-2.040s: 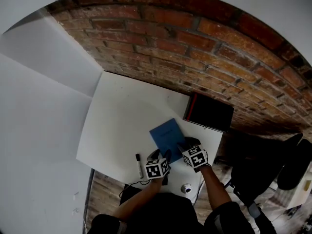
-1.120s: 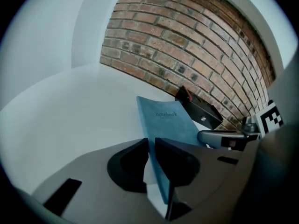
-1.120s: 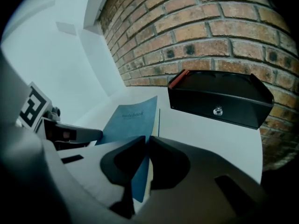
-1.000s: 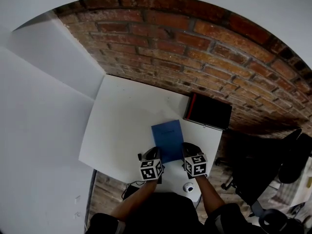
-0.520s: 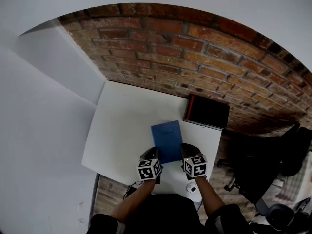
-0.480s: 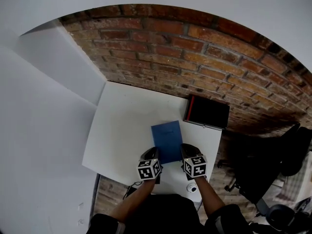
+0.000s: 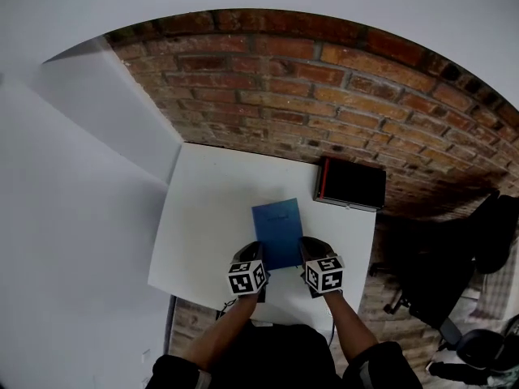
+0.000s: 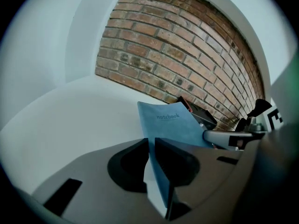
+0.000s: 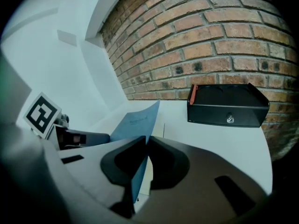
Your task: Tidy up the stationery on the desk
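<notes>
Head view: the blue notebook [image 7: 277,232] sits over the near middle of the white desk [image 7: 207,217], long side running away from the person. The left gripper [image 7: 256,253] takes its near left corner and the right gripper [image 7: 307,248] its near right corner. A black box [image 7: 350,185] stands at the far right of the desk against the brick wall [image 7: 324,96], well apart from the notebook. Whether the notebook's far edge touches the desk cannot be told from above.

Left gripper view: the jaws are closed on the notebook's edge, with the thin cover pinched between the pads. The cover rises tilted from the grip, and its printed title is legible, which the head view does not give. The right gripper shows at the far side of the same book.

Right gripper view: these jaws are likewise clamped on the cover's edge, with no gap beside it. Only this view shows the box front, with a small lock [image 9: 229,119] and a red tab [image 9: 194,94] at its left corner.

Assessment: the step appears to be a two-handed carry of the notebook. Both grippers should travel together at matched height and spacing, since any divergence would twist or buckle the limp cover. Neither grip should be released until the book lies flat.
</notes>
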`<act>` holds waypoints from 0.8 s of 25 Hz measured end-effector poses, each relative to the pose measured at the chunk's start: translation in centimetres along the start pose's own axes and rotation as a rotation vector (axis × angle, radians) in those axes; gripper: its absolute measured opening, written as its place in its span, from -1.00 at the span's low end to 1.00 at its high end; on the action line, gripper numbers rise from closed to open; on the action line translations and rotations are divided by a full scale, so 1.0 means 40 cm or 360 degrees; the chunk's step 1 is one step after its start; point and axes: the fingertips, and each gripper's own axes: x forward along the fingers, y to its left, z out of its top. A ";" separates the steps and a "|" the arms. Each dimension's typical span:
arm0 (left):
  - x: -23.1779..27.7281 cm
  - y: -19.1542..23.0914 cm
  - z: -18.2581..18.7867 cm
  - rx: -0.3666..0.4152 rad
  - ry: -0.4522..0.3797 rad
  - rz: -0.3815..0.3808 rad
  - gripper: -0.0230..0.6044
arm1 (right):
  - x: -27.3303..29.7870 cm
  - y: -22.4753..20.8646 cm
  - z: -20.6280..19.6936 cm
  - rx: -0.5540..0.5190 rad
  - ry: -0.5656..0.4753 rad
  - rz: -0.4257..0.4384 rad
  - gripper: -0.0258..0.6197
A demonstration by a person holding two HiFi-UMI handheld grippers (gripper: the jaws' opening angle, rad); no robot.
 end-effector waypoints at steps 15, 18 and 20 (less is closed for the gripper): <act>-0.053 0.251 0.106 0.0085 0.0038 -0.0117 -0.77 | 0.143 0.227 0.057 0.0091 -0.0044 -0.0127 -0.80; -0.063 0.309 0.125 0.0088 0.0039 -0.0119 -0.77 | 0.179 0.276 0.066 0.0100 -0.0042 -0.0131 -0.80; -0.068 0.345 0.137 0.0099 0.0046 -0.0123 -0.77 | 0.202 0.307 0.068 0.0106 -0.0041 -0.0133 -0.80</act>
